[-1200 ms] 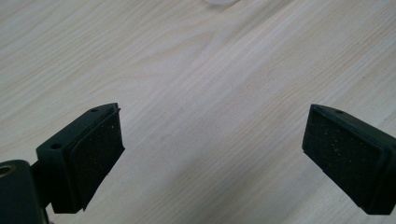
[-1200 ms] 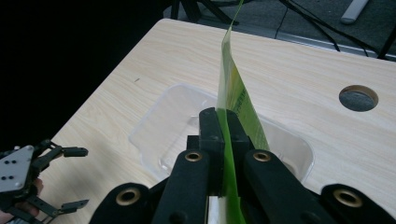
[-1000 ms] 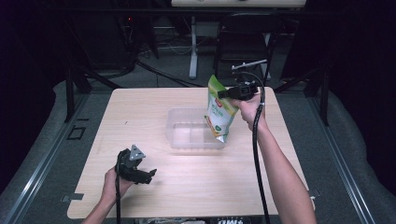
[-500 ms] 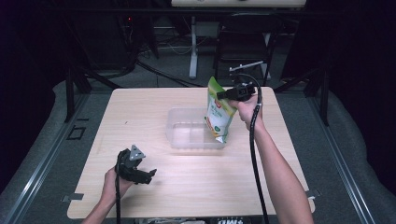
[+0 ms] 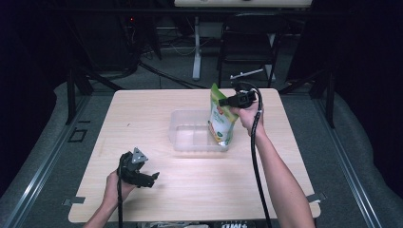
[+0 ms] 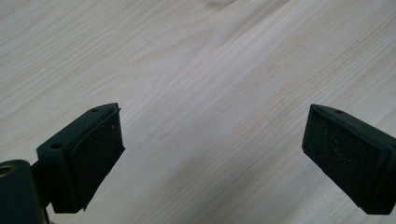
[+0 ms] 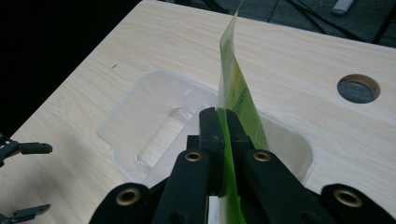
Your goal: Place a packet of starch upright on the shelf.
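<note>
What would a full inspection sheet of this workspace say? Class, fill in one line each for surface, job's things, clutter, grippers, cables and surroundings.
Surface: pale wooden table, bare grain under the left gripper; a round hole near one corner.
Job's things: green pouch held upright, its lower end at the right end of the clear plastic tub; nothing else seen in the tub.
Clutter: nothing seen.
Grippers: right gripper shut on the pouch's upper edge; left gripper open, low over the table's near left part, holding nothing.
Cables: a black cable runs along the right forearm; more cables lie on the floor beyond the table.
Surroundings: dark room, grey floor, a chair and a table leg behind.
</note>
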Demonstrator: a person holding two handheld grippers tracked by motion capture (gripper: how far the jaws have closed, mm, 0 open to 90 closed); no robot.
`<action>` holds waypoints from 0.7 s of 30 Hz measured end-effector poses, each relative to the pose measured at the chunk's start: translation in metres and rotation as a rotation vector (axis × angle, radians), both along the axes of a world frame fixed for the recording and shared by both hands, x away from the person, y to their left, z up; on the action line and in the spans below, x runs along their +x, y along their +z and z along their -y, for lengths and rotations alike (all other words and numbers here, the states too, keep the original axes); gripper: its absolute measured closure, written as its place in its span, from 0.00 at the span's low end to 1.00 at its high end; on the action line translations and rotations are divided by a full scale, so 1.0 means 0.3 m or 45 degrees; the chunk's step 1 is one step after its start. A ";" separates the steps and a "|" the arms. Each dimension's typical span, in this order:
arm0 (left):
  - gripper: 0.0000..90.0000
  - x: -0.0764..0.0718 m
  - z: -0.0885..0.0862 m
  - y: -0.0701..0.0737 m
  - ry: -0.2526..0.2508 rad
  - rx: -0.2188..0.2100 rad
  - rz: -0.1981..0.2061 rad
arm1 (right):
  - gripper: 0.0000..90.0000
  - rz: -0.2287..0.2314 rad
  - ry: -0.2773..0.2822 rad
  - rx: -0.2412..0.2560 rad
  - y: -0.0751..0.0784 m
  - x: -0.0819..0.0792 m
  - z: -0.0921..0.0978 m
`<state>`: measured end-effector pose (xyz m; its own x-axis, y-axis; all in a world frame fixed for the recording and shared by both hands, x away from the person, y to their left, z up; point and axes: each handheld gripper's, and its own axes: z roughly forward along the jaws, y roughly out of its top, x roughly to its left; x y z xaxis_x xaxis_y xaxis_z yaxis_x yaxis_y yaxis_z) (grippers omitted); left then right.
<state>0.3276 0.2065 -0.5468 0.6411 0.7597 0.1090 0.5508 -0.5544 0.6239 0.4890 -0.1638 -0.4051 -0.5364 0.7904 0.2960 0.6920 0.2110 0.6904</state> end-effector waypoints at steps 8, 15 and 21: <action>0.06 -0.001 0.004 -0.002 0.002 0.004 0.002 | 1.00 -0.025 -0.030 0.020 -0.033 0.008 0.035; 0.06 -0.002 0.006 -0.001 -0.005 0.002 -0.006 | 1.00 -0.017 -0.070 -0.007 -0.039 0.006 0.063; 0.06 -0.002 0.003 -0.003 -0.003 0.006 -0.004 | 0.96 -0.022 -0.084 0.015 -0.046 0.010 0.083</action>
<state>0.3271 0.2057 -0.5478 0.6435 0.7574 0.1105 0.5513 -0.5588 0.6195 0.4919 -0.1887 -0.4189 -0.4777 0.8203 0.3143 0.7162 0.1565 0.6801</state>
